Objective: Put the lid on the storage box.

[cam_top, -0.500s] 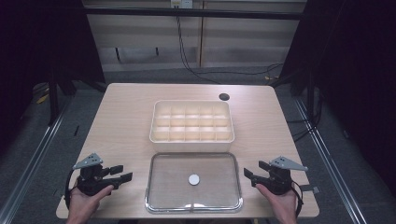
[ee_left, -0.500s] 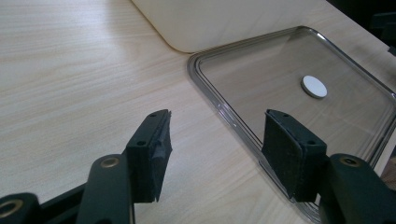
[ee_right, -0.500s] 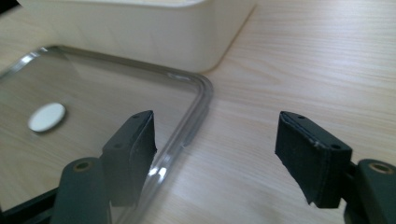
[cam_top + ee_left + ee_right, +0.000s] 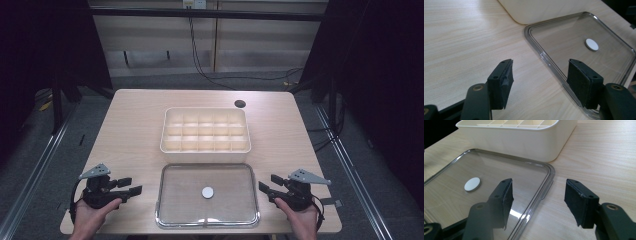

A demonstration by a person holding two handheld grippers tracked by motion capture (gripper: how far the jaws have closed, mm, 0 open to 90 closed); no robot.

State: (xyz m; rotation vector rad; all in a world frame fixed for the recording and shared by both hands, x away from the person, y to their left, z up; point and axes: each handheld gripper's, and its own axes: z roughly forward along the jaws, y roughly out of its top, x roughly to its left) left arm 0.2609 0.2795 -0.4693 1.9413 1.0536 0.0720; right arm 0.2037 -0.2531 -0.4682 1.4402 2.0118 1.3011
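A clear rectangular lid [image 4: 207, 172] with a white disc [image 4: 207, 192] at its centre lies flat near the table's front edge. Behind it stands a cream box [image 4: 205, 145] split into several compartments. My left gripper [image 4: 131, 186] rests left of the lid, jaws open and pointing at its left rim. In the left gripper view the gripper [image 4: 540, 67] stands open with the lid's rim [image 4: 554, 67] just ahead and the disc [image 4: 591, 44] beyond. My right gripper [image 4: 268, 183] sits right of the lid, also open. In the right gripper view the gripper [image 4: 539, 186] frames the lid's corner [image 4: 546, 170], with the box [image 4: 524, 142] behind.
The wooden table [image 4: 130, 130] has bare surface left and right of the box. A dark round hole [image 4: 240, 104] sits near its far edge. Dark floor, rails and cables surround the table.
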